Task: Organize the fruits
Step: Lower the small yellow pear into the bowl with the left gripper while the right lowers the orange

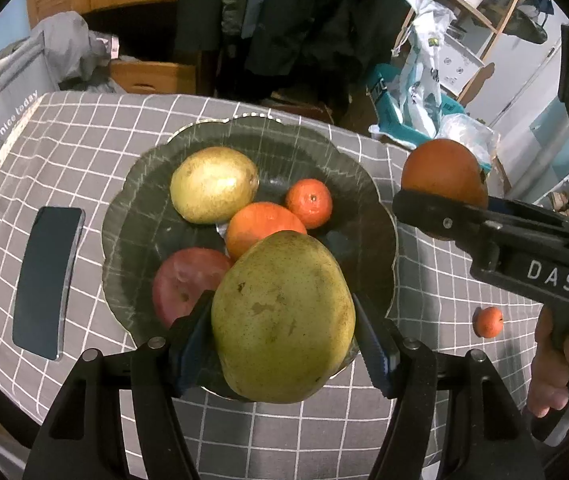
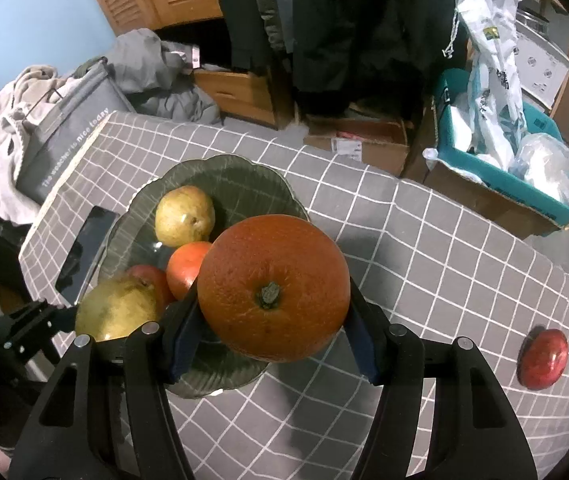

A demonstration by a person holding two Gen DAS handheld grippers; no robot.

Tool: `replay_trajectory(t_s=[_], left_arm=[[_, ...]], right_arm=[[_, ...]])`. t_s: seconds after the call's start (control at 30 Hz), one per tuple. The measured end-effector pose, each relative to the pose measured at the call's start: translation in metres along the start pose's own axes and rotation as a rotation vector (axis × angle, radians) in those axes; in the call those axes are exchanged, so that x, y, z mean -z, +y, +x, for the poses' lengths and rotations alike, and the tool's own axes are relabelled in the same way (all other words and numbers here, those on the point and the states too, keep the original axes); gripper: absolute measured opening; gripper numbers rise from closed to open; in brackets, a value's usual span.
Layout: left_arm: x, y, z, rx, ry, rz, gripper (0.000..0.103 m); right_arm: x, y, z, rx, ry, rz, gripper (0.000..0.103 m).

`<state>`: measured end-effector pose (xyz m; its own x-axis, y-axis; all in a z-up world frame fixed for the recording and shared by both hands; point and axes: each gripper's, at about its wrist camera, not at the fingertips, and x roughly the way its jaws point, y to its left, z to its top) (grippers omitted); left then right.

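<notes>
My left tongs [image 1: 284, 340] clamped a green pear [image 1: 284, 316] above the bowl [image 1: 364, 184]; my right tongs [image 2: 272, 320] gripped an orange [image 2: 272, 284], seemingly over the bowl's edge.

A large green-yellow pear [image 1: 282, 320] with brown flecks is clamped between blue pads above the 6 o'clock rim of the dark scalloped glass plate [image 1: 324, 148]. On the plate lie a yellow pear [image 1: 214, 184] at 11 o'clock, a small mandarin [image 1: 309, 203] at 2 o'clock, an orange [image 1: 262, 226] at centre and a red apple [image 1: 182, 284] at 8 o'clock. A big orange [image 2: 274, 288], stem up, is gripped over the plate's 4 o'clock edge; a tiny mandarin [image 1: 488, 322] and another red apple [image 2: 543, 358] lie on the checked cloth well off toward 3 o'clock.
</notes>
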<state>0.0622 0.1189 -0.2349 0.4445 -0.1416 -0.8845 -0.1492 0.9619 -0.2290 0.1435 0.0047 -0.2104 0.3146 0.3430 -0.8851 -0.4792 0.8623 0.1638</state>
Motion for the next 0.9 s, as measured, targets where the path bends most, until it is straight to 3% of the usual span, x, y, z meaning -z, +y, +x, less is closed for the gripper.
replay_trajectory(t_s=[0.27, 0.43, 0.9], left_arm=[[0.004, 0.000, 0.013, -0.009, 0.058, -0.009, 0.068], [-0.004, 0.003, -0.005, -0.007, -0.024, -0.012, 0.084], [-0.020, 0.047, -0.019, -0.089, -0.089, -0.148, 0.084]], right_arm=[[-0.001, 0.000, 0.006, -0.009, 0.010, 0.008, 0.064], [-0.003, -0.001, 0.009, -0.013, 0.008, 0.019, 0.064], [0.000, 0.003, 0.024, -0.033, 0.052, 0.013, 0.064]])
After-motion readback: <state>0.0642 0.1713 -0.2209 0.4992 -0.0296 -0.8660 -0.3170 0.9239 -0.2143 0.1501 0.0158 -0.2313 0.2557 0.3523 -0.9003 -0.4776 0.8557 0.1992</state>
